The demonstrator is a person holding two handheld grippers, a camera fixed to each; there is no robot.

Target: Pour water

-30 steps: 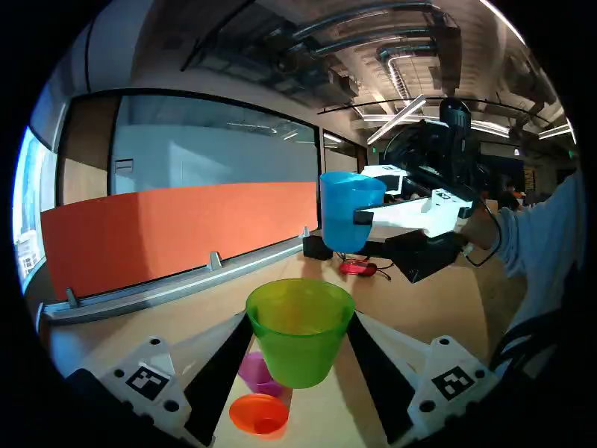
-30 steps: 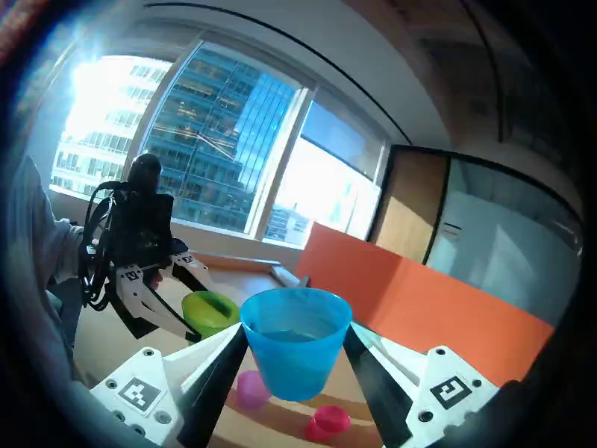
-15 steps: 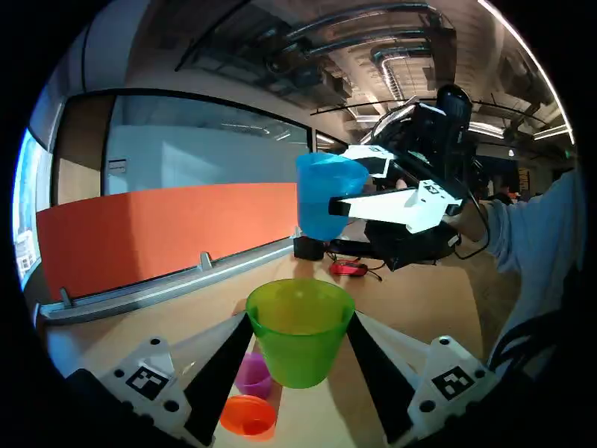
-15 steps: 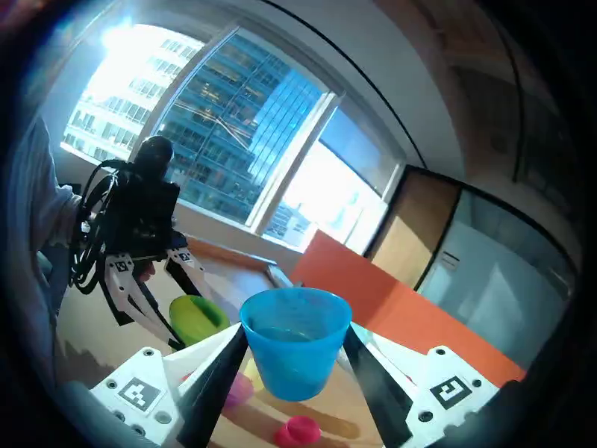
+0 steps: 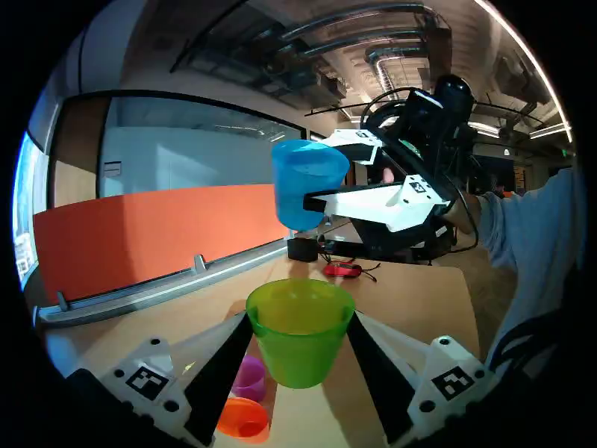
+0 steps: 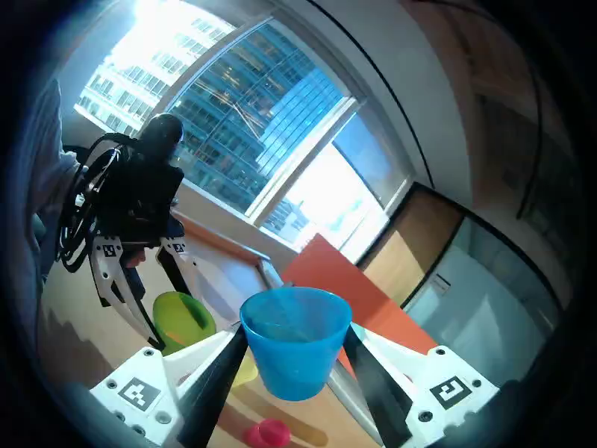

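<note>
Right gripper [image 6: 295, 340] is clamping the blue cup [image 6: 295, 362], tipped above left gripper [image 5: 300, 328]; that one is clamping the green cup [image 5: 300, 351]; pouring seemingly not begun.

Four cups [image 5: 301, 340] [image 5: 298, 187] [image 5: 250, 377] [image 5: 240, 420], two hand-held grippers [image 5: 300, 319] [image 6: 295, 336]

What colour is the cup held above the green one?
Blue. The cup shows best in the right gripper view.
</note>
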